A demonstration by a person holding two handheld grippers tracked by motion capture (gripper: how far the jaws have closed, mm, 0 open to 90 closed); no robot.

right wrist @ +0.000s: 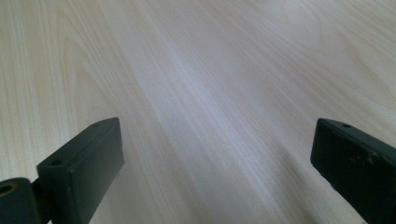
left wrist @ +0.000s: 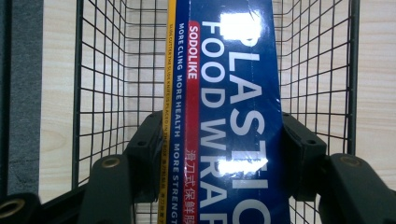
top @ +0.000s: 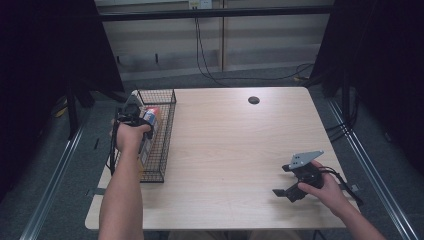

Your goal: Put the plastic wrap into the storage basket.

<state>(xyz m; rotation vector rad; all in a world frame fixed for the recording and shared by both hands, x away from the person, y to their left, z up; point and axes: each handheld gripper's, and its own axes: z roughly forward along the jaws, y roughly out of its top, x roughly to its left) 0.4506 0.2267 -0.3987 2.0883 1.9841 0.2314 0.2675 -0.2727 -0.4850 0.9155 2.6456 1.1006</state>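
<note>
**Food wrap box going into the wire basket, your left gripper doing the work**

You are holding the blue plastic food wrap box (left wrist: pixel 229 116) in your left gripper (left wrist: pixel 224 154), the two black jaws clenched against its long sides so the printed face is looking straight back at the gripper's camera. Gripping it across the narrow width, partway along its length, is keeping the long carton from swinging as you carry it. The box is sitting inside the black wire basket (left wrist: pixel 98 70), its far end reaching toward the basket's back wall, and whether its underside is already resting on the mesh floor cannot be told from here. In the high view, your left hand (top: pixel 131 134) is hovering over the basket (top: pixel 162 142) at the left edge of the wooden table (top: pixel 225 150), with the box (top: pixel 150 120) lying along the basket's length, the one way a carton this long looks likely to fit.

Your right gripper (top: pixel 291 186) is waiting near the table's front right corner, well apart from the basket. Its jaws are standing wide and released over bare wood (right wrist: pixel 201 93), grasping nothing, leaving the left side room to work.
</note>
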